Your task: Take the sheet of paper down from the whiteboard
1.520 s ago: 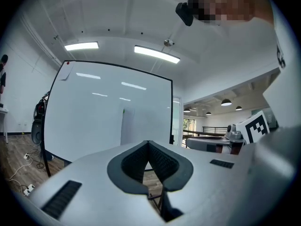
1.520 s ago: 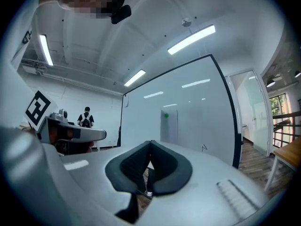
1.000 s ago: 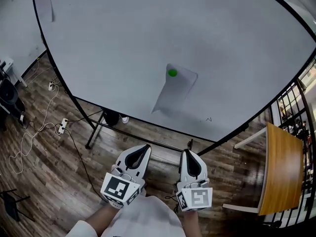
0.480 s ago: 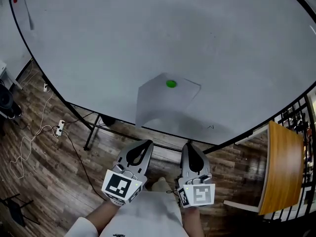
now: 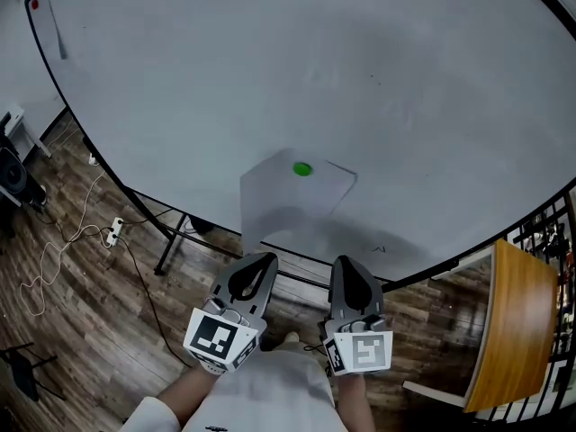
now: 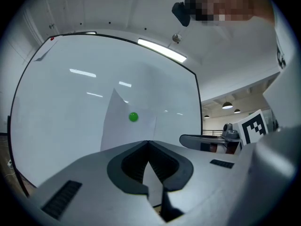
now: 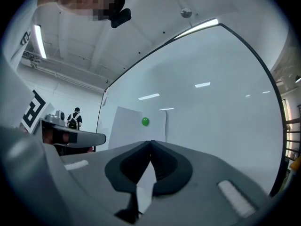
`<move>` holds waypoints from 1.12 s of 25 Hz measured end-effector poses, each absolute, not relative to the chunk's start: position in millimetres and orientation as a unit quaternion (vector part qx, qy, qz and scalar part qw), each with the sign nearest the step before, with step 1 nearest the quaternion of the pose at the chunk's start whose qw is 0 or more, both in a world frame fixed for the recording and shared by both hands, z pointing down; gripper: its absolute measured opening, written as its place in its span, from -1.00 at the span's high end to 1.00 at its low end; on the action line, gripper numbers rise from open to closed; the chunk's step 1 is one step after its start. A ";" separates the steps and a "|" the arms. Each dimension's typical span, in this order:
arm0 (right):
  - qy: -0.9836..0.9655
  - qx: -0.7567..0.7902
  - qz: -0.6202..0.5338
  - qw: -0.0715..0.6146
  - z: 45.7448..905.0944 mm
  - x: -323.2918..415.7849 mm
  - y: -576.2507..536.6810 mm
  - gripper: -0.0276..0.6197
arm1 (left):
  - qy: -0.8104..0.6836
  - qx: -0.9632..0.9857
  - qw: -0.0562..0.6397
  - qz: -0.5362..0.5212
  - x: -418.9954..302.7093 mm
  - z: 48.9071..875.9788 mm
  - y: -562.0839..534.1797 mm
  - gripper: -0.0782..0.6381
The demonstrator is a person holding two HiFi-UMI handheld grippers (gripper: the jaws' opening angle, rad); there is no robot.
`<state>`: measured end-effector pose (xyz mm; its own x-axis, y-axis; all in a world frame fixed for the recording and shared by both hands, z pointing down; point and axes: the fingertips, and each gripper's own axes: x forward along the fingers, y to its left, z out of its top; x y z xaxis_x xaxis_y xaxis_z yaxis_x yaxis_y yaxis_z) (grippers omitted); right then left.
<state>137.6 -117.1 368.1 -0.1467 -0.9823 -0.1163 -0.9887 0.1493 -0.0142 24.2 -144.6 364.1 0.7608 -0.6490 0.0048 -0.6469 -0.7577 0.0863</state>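
1 white rectangular paper sheet (image 5: pixel 290 203): far centre on large white whiteboard (image 5: pixel 270 61), under 1 round green magnet (image 5: pixel 301 168). Left gripper (image 5: pixel 265 263), right gripper (image 5: pixel 346 266): near, jaws pressed together, empty. Risk: tugging against magnet could tear sheet; shut jaws would only shove it

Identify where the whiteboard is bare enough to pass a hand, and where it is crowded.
The whiteboard is bare above and right of the sheet of paper, up to the frame, and left of it toward the corner note. Crowded: the sheet's top edge, where the green magnet sits.
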 end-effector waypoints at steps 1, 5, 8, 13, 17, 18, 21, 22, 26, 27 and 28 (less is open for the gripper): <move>0.757 -0.651 0.031 0.054 365.3 141.1 -118.7 0.88 | -0.347 0.937 0.041 -0.013 26.4 364.1 -144.6 0.76; 0.761 -0.645 0.041 0.053 341.0 149.2 -134.4 0.88 | -0.356 0.933 0.041 -0.010 32.3 363.2 -151.0 0.76; 0.767 -0.637 0.049 0.059 331.3 152.7 -144.2 0.86 | -0.365 0.930 0.041 -0.010 33.7 362.6 -155.5 0.76; 0.771 -0.632 0.048 0.062 327.7 156.6 -170.5 0.76 | -0.374 0.927 0.036 -0.010 36.1 361.6 -170.7 0.76; 0.776 -0.626 0.050 0.050 331.6 156.0 -186.8 0.72 | -0.377 0.926 0.034 -0.010 38.6 358.9 -178.7 0.76; 0.777 -0.626 0.049 0.048 333.5 155.5 -191.2 0.72 | -0.377 0.926 0.035 -0.010 39.3 359.3 -181.5 0.76; 0.776 -0.627 0.046 0.045 334.2 157.1 -201.4 0.72 | -0.376 0.926 0.035 -0.008 43.7 359.0 -188.3 0.76; 0.775 -0.628 0.047 0.045 332.8 158.2 -204.0 0.71 | -0.376 0.926 0.034 -0.008 45.6 358.1 -190.5 0.76; 0.773 -0.631 0.047 0.046 329.9 159.4 -216.3 0.71 | -0.376 0.926 0.035 -0.008 49.1 358.4 -202.3 0.76; 0.774 -0.630 0.046 0.046 330.5 159.4 -218.2 0.71 | -0.376 0.926 0.035 -0.008 50.1 358.8 -204.0 0.76; 0.774 -0.630 0.046 0.044 331.0 159.3 -218.8 0.71 | -0.375 0.926 0.035 -0.008 51.4 359.2 -204.8 0.76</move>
